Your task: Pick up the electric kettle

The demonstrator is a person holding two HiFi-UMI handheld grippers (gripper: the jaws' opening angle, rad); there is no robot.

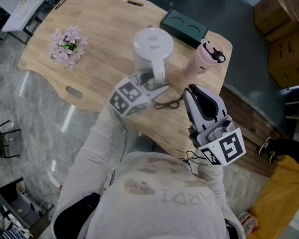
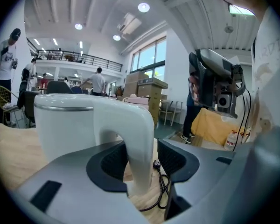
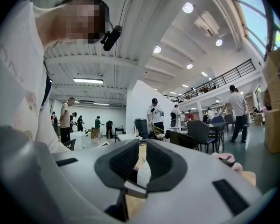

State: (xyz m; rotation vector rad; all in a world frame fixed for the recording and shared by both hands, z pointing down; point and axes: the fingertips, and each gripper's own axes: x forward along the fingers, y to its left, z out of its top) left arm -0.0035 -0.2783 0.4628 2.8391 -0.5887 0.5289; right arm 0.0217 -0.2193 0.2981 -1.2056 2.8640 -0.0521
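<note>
The white electric kettle point(image 1: 152, 48) stands on the wooden table point(image 1: 99, 34), its handle point(image 1: 158, 74) turned toward me. My left gripper point(image 1: 153, 87) is at that handle. In the left gripper view the handle point(image 2: 136, 139) stands between the two dark pads point(image 2: 108, 164); the left pad lies close against it, while a gap shows on the right side, so the left gripper point(image 2: 140, 161) is open around the handle. My right gripper point(image 1: 198, 97) is held up off the table's near right edge, shut, with nothing in it. In the right gripper view the right gripper point(image 3: 143, 164) points toward the table.
A black power cord point(image 1: 168, 103) lies coiled just right of the kettle's handle. A pink tumbler point(image 1: 205, 59) and a dark green case point(image 1: 184, 26) stand behind on the right. Pink flowers point(image 1: 67, 45) lie at the far left. Cardboard boxes point(image 1: 286, 29) are stacked beyond the table.
</note>
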